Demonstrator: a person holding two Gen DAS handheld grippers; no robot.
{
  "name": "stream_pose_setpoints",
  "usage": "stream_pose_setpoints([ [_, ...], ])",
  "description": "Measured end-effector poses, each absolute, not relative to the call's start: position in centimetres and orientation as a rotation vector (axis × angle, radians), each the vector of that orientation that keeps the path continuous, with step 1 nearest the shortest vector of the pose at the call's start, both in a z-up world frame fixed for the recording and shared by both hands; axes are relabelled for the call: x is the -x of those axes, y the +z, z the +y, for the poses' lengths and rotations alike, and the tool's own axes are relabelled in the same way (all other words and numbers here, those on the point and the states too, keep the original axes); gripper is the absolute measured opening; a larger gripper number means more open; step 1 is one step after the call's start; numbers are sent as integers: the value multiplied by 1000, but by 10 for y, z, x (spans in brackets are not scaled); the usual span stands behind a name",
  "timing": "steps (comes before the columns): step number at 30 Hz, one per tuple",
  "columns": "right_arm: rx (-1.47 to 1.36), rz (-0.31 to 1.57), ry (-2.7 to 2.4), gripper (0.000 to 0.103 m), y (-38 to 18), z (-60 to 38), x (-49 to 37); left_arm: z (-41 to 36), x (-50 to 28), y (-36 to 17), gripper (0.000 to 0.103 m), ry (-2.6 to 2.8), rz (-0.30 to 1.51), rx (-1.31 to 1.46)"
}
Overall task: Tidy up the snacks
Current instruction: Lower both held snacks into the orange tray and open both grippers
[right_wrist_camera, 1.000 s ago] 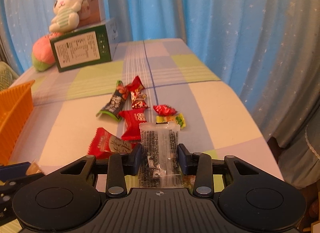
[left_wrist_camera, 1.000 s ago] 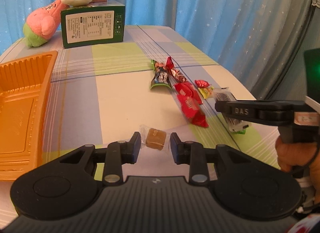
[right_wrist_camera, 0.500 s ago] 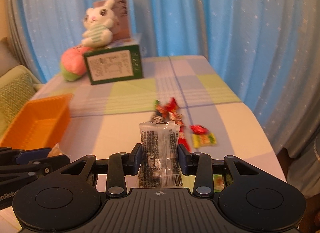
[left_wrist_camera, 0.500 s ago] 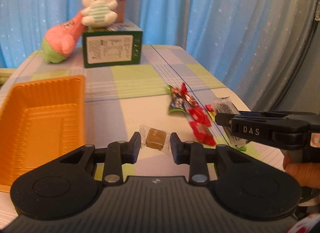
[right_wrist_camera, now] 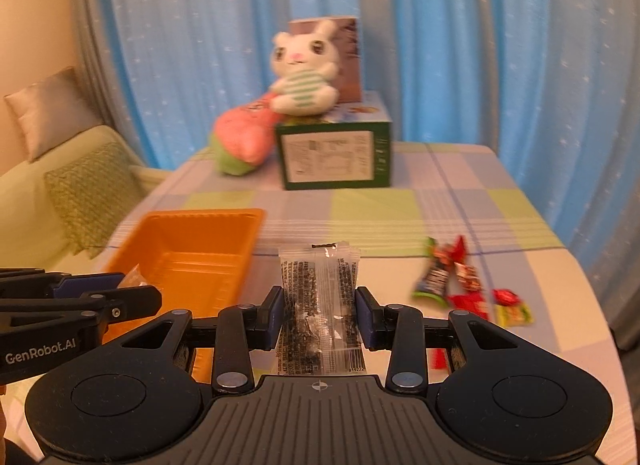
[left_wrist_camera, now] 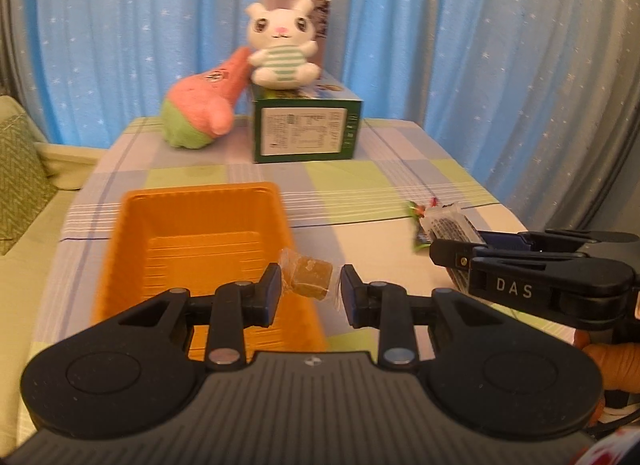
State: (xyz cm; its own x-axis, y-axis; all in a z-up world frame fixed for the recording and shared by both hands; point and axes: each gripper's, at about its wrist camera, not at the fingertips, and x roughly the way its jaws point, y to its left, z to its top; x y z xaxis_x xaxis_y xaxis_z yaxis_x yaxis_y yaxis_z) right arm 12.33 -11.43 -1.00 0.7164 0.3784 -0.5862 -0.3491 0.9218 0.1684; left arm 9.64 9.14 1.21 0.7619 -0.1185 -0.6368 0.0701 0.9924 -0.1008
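My left gripper is shut on a brown candy in clear wrap, held in the air above the right rim of the orange tray. My right gripper is shut on a clear packet with black print. It hangs above the table just right of the orange tray. The left wrist view shows the right gripper from the side, to the right of my left one. Several loose snacks in red and green wrappers lie on the checked tablecloth to the right.
A green box stands at the far end of the table with a white plush rabbit on top. A pink and green plush toy leans beside it. Blue curtains hang behind. A green sofa with cushions is at the left.
Both grippers have risen and swung left with their snacks. The orange tray has come from the left edge toward the middle of both views, and the loose snacks have slid off to the right.
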Motion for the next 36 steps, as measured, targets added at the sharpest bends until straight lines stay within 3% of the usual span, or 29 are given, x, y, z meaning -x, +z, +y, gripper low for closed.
stream_pose_setpoints([
  [14, -43, 731, 545, 38, -16, -23, -123, 178, -95, 5, 29, -38, 757, 86],
  [30, -65, 842, 541, 38, -58, 9, -164, 198, -133, -42, 29, -75, 839, 78],
  [33, -79, 853, 541, 38, -61, 10, -167, 199, -137, -46, 31, -81, 842, 72],
  [36, -85, 859, 539, 38, -64, 11, -169, 203, -137, -48, 43, -61, 841, 76],
])
